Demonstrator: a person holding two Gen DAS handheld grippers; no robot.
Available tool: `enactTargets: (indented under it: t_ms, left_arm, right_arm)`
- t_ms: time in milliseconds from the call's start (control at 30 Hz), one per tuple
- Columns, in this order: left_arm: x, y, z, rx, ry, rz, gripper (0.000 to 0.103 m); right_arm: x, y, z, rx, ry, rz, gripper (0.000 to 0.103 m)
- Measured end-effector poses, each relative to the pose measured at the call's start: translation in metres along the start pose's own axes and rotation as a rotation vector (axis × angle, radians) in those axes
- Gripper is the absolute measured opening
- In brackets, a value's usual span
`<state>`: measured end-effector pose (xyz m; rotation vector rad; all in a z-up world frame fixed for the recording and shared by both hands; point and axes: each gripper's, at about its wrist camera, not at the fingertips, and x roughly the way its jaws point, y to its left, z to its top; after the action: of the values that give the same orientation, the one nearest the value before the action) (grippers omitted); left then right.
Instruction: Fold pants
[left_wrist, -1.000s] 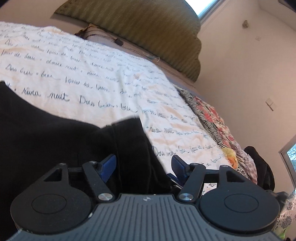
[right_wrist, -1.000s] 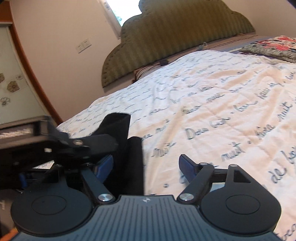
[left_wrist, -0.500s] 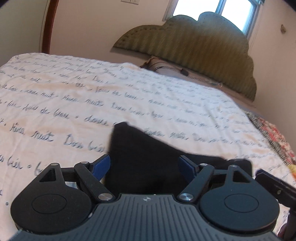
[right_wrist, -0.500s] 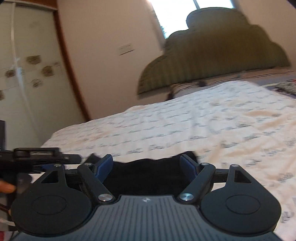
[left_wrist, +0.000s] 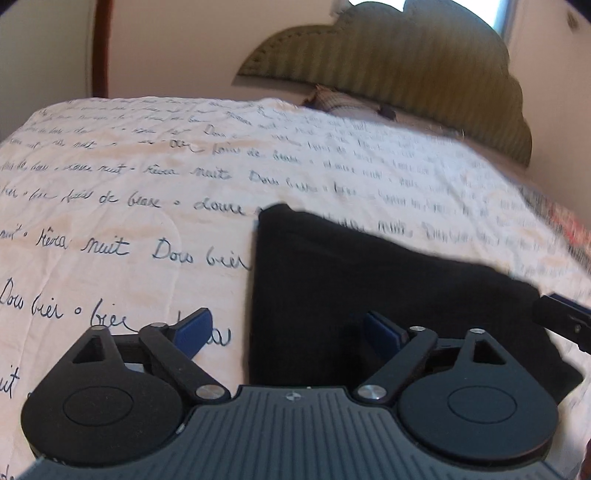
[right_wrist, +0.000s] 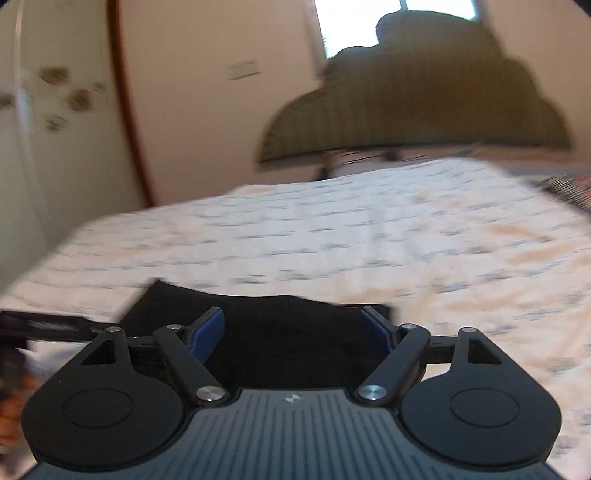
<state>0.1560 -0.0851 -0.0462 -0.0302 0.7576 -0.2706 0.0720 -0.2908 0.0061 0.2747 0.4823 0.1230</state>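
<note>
1. Pants (left_wrist: 369, 295) lie flat on the bed (left_wrist: 110, 177), a black folded shape on the white cover with writing on it.
2. My left gripper (left_wrist: 288, 328) sits at their left edge. That straight edge runs away from me between the two blue fingers (left_wrist: 194, 328). One finger is over bare cover and the other is over black cloth.
3. Those fingers are opening right now. The cloth edge lies under the gap, but I see no pad pressing on it.
4. My right gripper (right_wrist: 293, 328) is over the middle of the near side of the pants. Black cloth fills the whole gap between its fingers (right_wrist: 208, 328).
5. Its fingers are spread wide too. I think they are let go, not pinching.
6. In the left view the long way of the pants goes from the far left corner down to the right.
7. I judge the next fold needs a near edge. Both hands are just as close to it.
</note>
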Motion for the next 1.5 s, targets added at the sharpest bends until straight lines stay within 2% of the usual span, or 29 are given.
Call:
enactTargets:
  t_ms: [33,67,100,133,167,267,333,467,567,633,700,833,867,933,1033,1100,1133,1167,1267,1300,1333,1433,1500]
  left_arm:
    - [0.004,-0.003,-0.004,0.036,0.011,0.019,0.092]
    - [0.005,-0.003,-0.010,0.058,0.007,0.028,0.093]
    - [0.003,-0.001,-0.014,0.066,-0.007,0.021,0.092]
    - [0.000,0.003,-0.016,0.066,-0.017,0.002,0.092]
    - [-0.003,0.007,-0.017,0.060,-0.022,-0.022,0.092]
    - [-0.007,0.024,-0.018,0.004,-0.011,-0.116,0.092]
    - [-0.006,0.037,-0.020,-0.059,0.003,-0.191,0.093]
    - [-0.001,0.062,-0.024,-0.160,0.020,-0.351,0.097]
    - [0.004,0.076,-0.025,-0.232,0.047,-0.481,0.099]
    - [0.011,0.081,-0.023,-0.269,0.087,-0.560,0.099]
    - [0.017,0.083,-0.021,-0.291,0.112,-0.595,0.100]
    - [0.028,0.083,-0.014,-0.339,0.138,-0.641,0.100]
    - [0.031,0.082,-0.012,-0.357,0.148,-0.654,0.100]
    - [0.036,0.080,-0.010,-0.394,0.150,-0.669,0.100]
    - [0.038,0.072,-0.009,-0.393,0.137,-0.663,0.092]
    - [0.039,0.070,-0.009,-0.386,0.129,-0.628,0.077]
    - [0.039,0.068,-0.010,-0.376,0.129,-0.605,0.063]
    - [0.039,0.069,-0.011,-0.357,0.123,-0.579,0.049]
    - [0.040,0.069,-0.014,-0.331,0.103,-0.507,0.023]
    - [0.040,0.071,-0.016,-0.346,0.095,-0.507,0.021]
    - [0.037,0.073,-0.017,-0.356,0.083,-0.509,0.019]
    - [0.024,0.066,-0.015,-0.303,0.044,-0.474,0.017]
    - [0.018,0.059,-0.013,-0.253,0.040,-0.451,0.017]
  right_arm:
    - [0.011,0.001,-0.004,-0.016,0.064,-0.005,0.087]
    - [0.023,0.003,-0.012,-0.060,0.132,-0.060,0.088]
    - [0.030,0.005,-0.023,-0.128,0.158,-0.138,0.088]
    - [0.027,0.005,-0.031,-0.166,0.145,-0.202,0.090]
    - [0.016,-0.001,-0.033,-0.134,0.112,-0.208,0.092]
    - [-0.026,-0.034,-0.029,0.077,-0.018,-0.113,0.092]
    - [-0.043,-0.066,-0.023,0.223,-0.041,-0.065,0.098]
    - [-0.035,-0.111,-0.024,0.396,0.044,0.122,0.098]
    - [-0.020,-0.114,-0.032,0.460,0.133,0.270,0.098]
    - [-0.006,-0.112,-0.036,0.436,0.211,0.288,0.098]
    - [0.006,-0.110,-0.039,0.425,0.272,0.308,0.099]
    - [0.018,-0.108,-0.033,0.535,0.258,0.479,0.100]
    - [0.021,-0.107,-0.032,0.554,0.241,0.502,0.100]
    - [0.030,-0.108,-0.031,0.603,0.216,0.486,0.100]
    - [0.046,-0.106,-0.030,0.610,0.175,0.403,0.100]
    - [0.052,-0.100,-0.029,0.575,0.172,0.363,0.097]
    - [0.050,-0.095,-0.029,0.546,0.184,0.353,0.088]
    - [0.049,-0.087,-0.029,0.491,0.199,0.355,0.084]
    - [0.036,-0.070,-0.029,0.378,0.235,0.317,0.070]
    - [0.038,-0.066,-0.027,0.336,0.253,0.244,0.050]
    - [0.040,-0.059,-0.025,0.298,0.268,0.187,0.040]
    - [0.044,-0.039,-0.019,0.204,0.261,0.118,0.040]
    - [0.035,-0.037,-0.015,0.199,0.230,0.118,0.042]
